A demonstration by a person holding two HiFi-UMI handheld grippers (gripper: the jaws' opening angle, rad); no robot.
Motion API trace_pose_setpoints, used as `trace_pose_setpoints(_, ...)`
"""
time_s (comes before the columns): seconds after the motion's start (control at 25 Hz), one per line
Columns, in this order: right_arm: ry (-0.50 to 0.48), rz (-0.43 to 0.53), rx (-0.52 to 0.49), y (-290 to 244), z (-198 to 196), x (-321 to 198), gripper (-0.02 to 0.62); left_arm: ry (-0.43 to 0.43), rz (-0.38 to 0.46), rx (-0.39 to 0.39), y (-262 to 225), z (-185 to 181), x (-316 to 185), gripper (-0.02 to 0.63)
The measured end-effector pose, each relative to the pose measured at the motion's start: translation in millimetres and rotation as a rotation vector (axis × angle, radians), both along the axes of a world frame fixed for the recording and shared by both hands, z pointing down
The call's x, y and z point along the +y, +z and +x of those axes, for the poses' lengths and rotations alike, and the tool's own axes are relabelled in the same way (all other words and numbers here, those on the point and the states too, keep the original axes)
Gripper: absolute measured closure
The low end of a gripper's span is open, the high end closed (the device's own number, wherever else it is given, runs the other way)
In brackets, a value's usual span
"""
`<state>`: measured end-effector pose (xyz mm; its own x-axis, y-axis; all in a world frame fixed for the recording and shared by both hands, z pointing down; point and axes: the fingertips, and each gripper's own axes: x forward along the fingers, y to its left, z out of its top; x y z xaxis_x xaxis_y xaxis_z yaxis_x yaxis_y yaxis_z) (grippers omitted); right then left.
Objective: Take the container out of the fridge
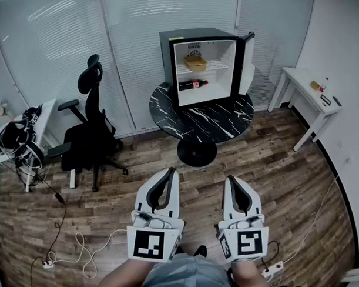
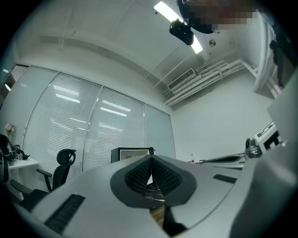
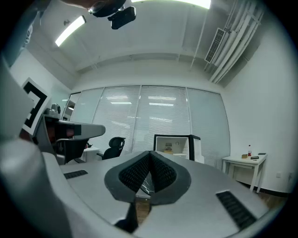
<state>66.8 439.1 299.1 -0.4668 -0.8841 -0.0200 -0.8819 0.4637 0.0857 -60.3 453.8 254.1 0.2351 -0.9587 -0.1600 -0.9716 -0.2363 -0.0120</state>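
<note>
Office room, blinds running along the glass walls, wood-plank floor. A round black marbled surface (image 1: 218,121) is standing mid-room, carrying a small black fridge (image 1: 167,63) with its door (image 1: 247,63) hanging open to the right. The container (image 1: 195,63), a shallow tan tub, is sitting on the upper wire shelf inside, and a cola bottle (image 1: 193,85) is lying on its side below it. Left claw (image 1: 170,171) and right claw (image 1: 230,180) are hovering low in front of the person, well apart from the fridge, each with its jaw tips pressed together and nothing between them. By my reading the task is not yet begun. Risks from here: a claw arriving at the shelf with its tips together is likely shoving the tub backward instead of gripping it. A low approach is risking a knock that sets the bottle rolling. The open door is crowding the right side. Loose cables (image 1: 76,248) are lying on the floor near the walking path.
</note>
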Motion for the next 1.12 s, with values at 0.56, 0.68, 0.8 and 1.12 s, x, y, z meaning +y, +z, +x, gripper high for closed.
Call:
trace_pose_setpoints(0.56,0.024,0.008,-0.006,7,-20,-11,0.583,0.028,-0.014,0.029,18,-22,-4,0.592)
trace_pose_setpoints(0.68,0.045,-0.003,0.001,10,-20,-15,0.581,0.040,-0.036,0.038,28,-27,-7,0.592)
trace_pose_setpoints(0.8,0.057,-0.010,0.007,10,-19,-22,0.581,0.048,-0.054,0.043,35,-29,-12,0.592)
trace_pose_setpoints(1.12,0.085,-0.038,-0.013,24,-6,-68,0.581,0.047,-0.096,0.024,53,-26,-53,0.592)
